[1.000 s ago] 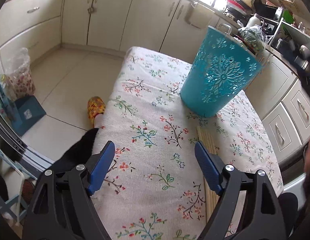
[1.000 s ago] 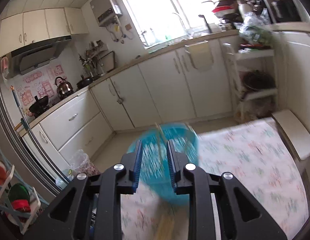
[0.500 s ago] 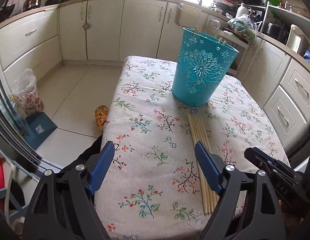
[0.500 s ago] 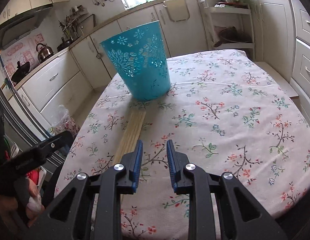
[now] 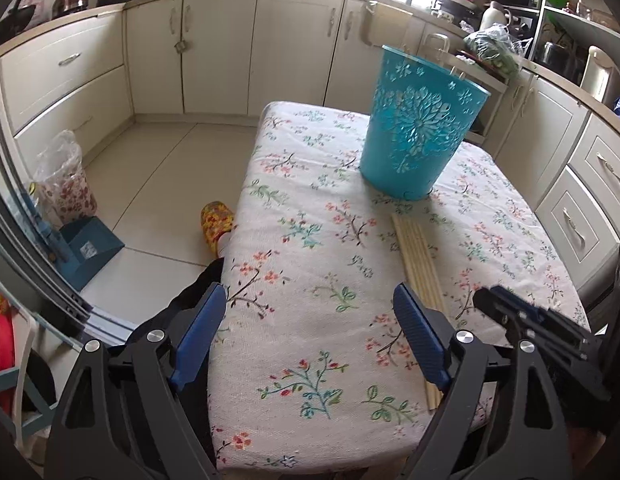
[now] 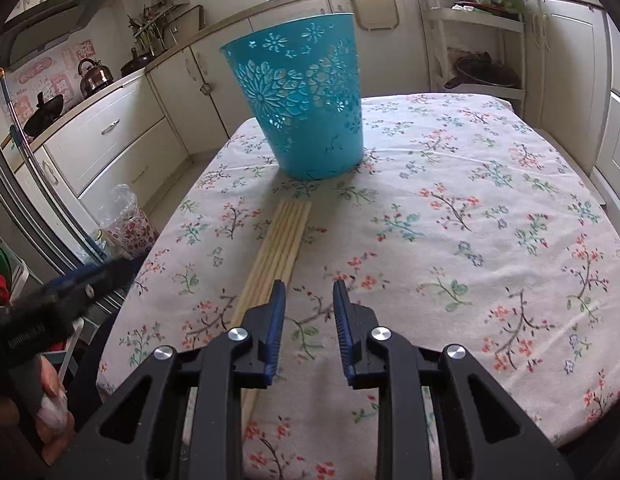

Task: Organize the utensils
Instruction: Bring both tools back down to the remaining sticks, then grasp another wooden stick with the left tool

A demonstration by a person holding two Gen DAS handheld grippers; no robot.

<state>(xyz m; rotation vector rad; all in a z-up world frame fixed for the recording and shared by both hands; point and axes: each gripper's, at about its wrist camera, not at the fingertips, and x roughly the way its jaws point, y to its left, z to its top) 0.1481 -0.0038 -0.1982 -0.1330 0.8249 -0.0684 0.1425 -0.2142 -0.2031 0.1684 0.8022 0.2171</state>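
Observation:
A row of several long wooden chopsticks [image 6: 280, 237] lies side by side on the flowered tablecloth [image 6: 490, 208], pointing at a teal cut-out plastic bin [image 6: 299, 100] that stands upright behind them. The chopsticks [image 5: 418, 258] and the bin [image 5: 418, 128] also show in the left wrist view. My right gripper [image 6: 308, 292] is open a little and empty, just right of the sticks' near end. My left gripper [image 5: 305, 306] is wide open and empty above the near table edge, left of the sticks. The right gripper [image 5: 506, 304] shows at the left view's right side.
Cream kitchen cabinets [image 5: 213, 48] run round the room. A white shelf rack [image 6: 482, 52] stands behind the table. A flowered bag [image 5: 65, 184] and a blue dustpan [image 5: 89, 248] sit on the tiled floor at the left. A kettle [image 6: 94, 76] sits on the counter.
The right gripper came back from above the bin to low over the table near the sticks' near end and opened a little. The left gripper drew back and steadied.

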